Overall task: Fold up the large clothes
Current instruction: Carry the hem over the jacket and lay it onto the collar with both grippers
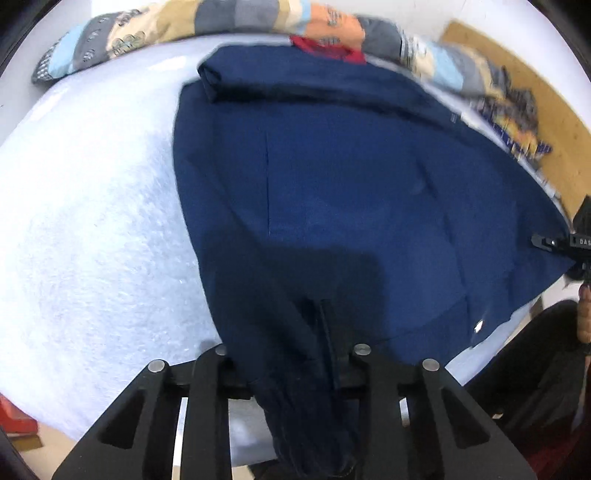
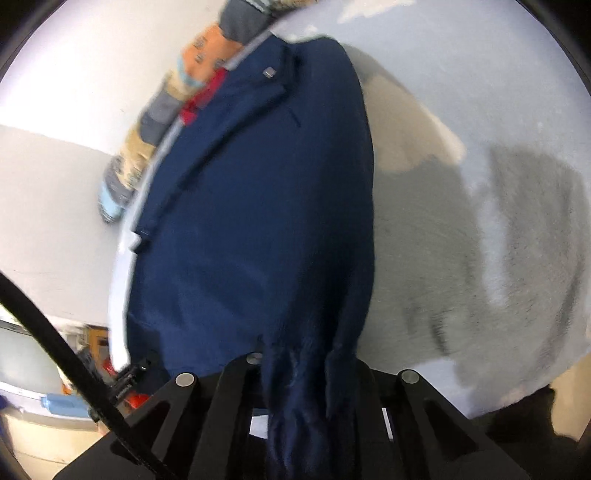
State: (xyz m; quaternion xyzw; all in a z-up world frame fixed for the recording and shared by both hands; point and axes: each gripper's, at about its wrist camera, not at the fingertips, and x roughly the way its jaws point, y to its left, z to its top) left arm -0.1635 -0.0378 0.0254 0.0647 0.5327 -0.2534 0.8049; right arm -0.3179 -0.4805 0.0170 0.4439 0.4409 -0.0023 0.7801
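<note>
two grippers each had hold of the same navy garment (image 1: 351, 177), which lay spread over a pale blue fleecy bed cover (image 1: 92, 221). in the left wrist view, the left gripper (image 1: 295, 369) had its fingers (image 1: 207, 391) drawn close on a bunched edge of the dark cloth, which ran down between them and hid the tips. the rest of the garment fanned out away from that grip, with a folded-over band along its far edge and a small white tag near its right side.

at the right rim of that view the right gripper (image 1: 576, 243) showed as a small black shape at the garment's corner, with part of a hand (image 1: 585, 317) below it.

in the right wrist view, the right gripper (image 2: 310, 376) had its fingers (image 2: 236, 391) pressed together on a gathered fold of the navy cloth (image 2: 258, 221), which hung in pleats between them. the left gripper (image 2: 129, 376) was partly visible at the lower left, by the garment's other near corner.

a patchwork quilt (image 1: 221, 18) in grey, tan, light blue and orange lay bunched along the far side of the bed, touching the garment's far edge, with a bit of red fabric (image 1: 328, 50) between them. both views were blurred.
</note>
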